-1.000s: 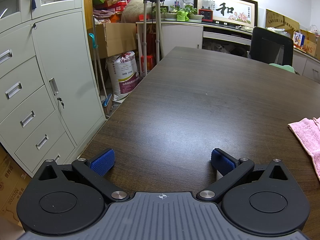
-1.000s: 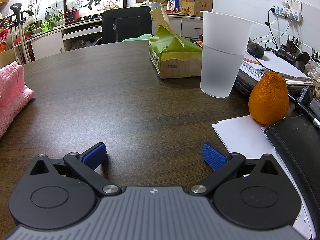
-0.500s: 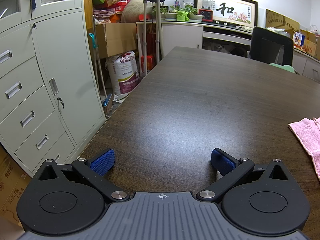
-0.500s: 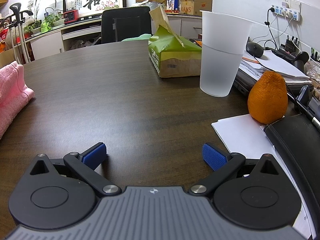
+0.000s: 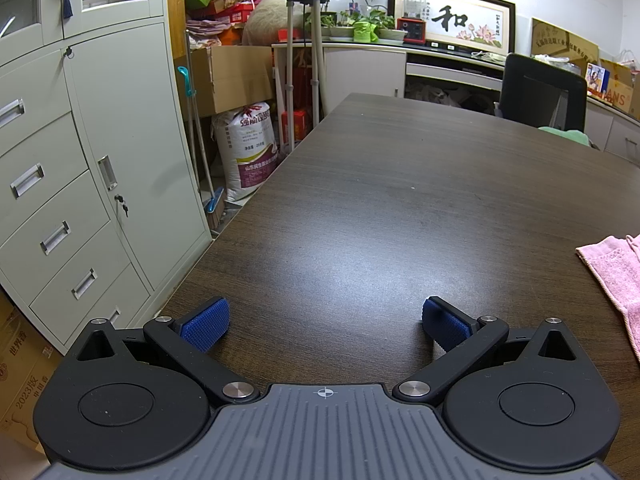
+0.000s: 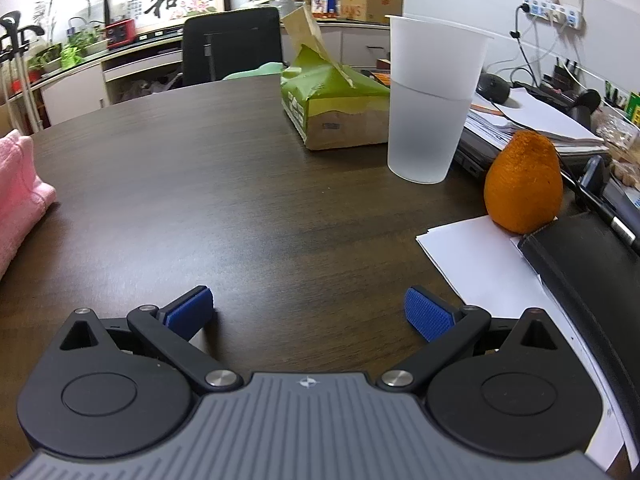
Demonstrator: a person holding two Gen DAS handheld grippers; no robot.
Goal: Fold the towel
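Note:
A pink towel (image 5: 618, 276) lies on the dark wooden table (image 5: 400, 208) at the right edge of the left wrist view; only its left part shows. It also shows at the left edge of the right wrist view (image 6: 18, 196). My left gripper (image 5: 326, 322) is open and empty, low over the table, left of the towel. My right gripper (image 6: 308, 312) is open and empty, low over the table, right of the towel. Neither gripper touches the towel.
A frosted plastic cup (image 6: 430, 100), a green tissue pack (image 6: 332, 108), an orange (image 6: 522, 184), white paper (image 6: 480, 256) and a black folder (image 6: 592, 272) crowd the right side. The table's left edge faces a grey cabinet (image 5: 80, 184). A black chair (image 6: 232, 50) stands behind.
The right wrist view has shifted slightly: the cup and orange sit a little further left and lower in the frame. The left gripper has not moved.

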